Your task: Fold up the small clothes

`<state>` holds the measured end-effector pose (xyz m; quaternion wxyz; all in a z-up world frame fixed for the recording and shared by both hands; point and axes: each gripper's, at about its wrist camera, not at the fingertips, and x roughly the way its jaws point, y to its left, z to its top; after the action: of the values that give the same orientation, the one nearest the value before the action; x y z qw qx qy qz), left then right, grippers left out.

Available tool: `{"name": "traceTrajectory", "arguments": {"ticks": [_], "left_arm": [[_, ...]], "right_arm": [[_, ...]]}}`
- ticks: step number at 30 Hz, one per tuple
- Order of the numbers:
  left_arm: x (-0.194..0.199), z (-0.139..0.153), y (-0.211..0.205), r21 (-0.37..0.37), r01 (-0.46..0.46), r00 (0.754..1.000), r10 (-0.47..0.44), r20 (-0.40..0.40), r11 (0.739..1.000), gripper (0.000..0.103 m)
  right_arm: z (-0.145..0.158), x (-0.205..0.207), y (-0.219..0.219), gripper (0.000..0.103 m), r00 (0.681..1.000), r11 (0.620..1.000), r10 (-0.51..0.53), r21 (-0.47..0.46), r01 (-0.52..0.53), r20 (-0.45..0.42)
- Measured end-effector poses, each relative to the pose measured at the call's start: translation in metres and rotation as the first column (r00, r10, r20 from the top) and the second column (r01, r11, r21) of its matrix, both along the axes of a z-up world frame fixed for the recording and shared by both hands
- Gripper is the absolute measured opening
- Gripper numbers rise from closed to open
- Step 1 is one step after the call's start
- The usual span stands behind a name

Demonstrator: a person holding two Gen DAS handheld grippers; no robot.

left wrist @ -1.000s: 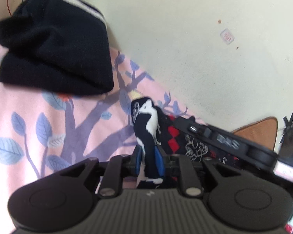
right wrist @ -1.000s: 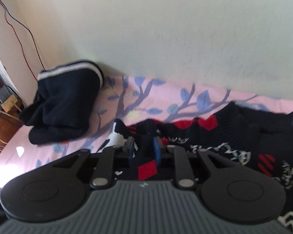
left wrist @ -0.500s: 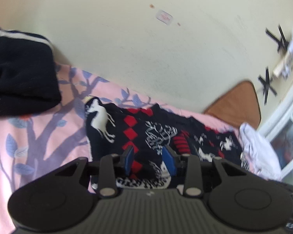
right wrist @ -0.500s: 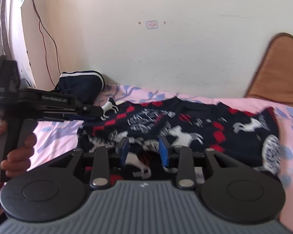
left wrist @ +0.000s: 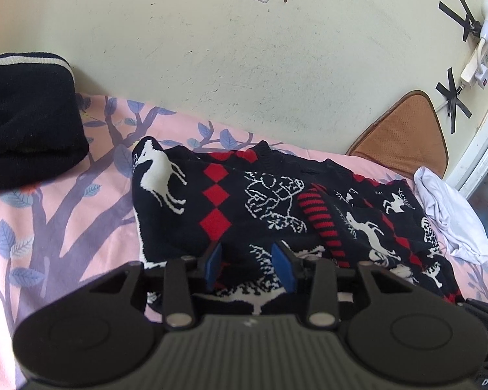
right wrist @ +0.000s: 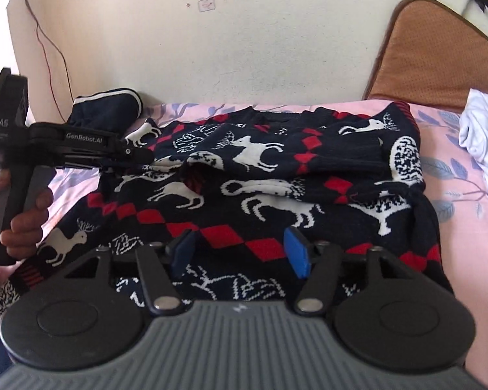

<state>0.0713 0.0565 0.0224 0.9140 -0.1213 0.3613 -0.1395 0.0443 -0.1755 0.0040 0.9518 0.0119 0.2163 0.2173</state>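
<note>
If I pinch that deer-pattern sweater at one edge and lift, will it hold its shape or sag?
Probably sag: the sweater is a soft knit, already rumpled and bunched along its right side. It looks thick, so likely fairly heavy for its size and inclined to drag on the pink sheet. The knit texture should grip well in the open right tongs, unlikely to slip.

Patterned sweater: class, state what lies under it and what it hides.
The sweater lies on a pink sheet with a blue leaf print. The print beneath it is covered, as is anything else under it.

white cloth point(right wrist: 484, 159) cut off at right edge.
</note>
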Motion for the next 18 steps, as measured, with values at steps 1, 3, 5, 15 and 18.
{"name": "traceTrajectory", "arguments": {"ticks": [1, 3, 5, 15, 18], "left_arm": [[-0.0004, 0.0001, -0.0006, 0.004, 0.002, 1.000, -0.002, 0.002, 1.000, 0.037], [-0.0010, 0.0002, -0.0024, 0.014, 0.008, 1.000, -0.008, 0.006, 1.000, 0.040], [-0.0010, 0.0003, -0.0034, 0.016, 0.015, 1.000, -0.015, 0.009, 1.000, 0.043], [-0.0027, 0.0001, -0.0077, 0.037, 0.032, 0.999, -0.032, 0.021, 0.999, 0.050], [-0.0027, 0.0001, -0.0080, 0.039, 0.033, 0.999, -0.034, 0.022, 0.999, 0.050]], "right_arm": [[-0.0001, 0.0004, -0.0017, 0.066, 1.000, 1.000, 0.002, 0.008, -0.002, -0.002], [-0.0005, 0.0003, -0.0035, 0.066, 1.000, 1.000, 0.005, 0.023, -0.005, -0.005], [0.0000, -0.0031, -0.0048, 0.066, 1.000, 1.000, 0.006, 0.028, -0.006, -0.005], [0.0003, -0.0062, -0.0063, 0.071, 1.000, 0.998, 0.013, 0.054, -0.013, -0.008], [0.0004, -0.0072, -0.0064, 0.072, 1.000, 0.998, 0.012, 0.063, -0.011, -0.010]]}}
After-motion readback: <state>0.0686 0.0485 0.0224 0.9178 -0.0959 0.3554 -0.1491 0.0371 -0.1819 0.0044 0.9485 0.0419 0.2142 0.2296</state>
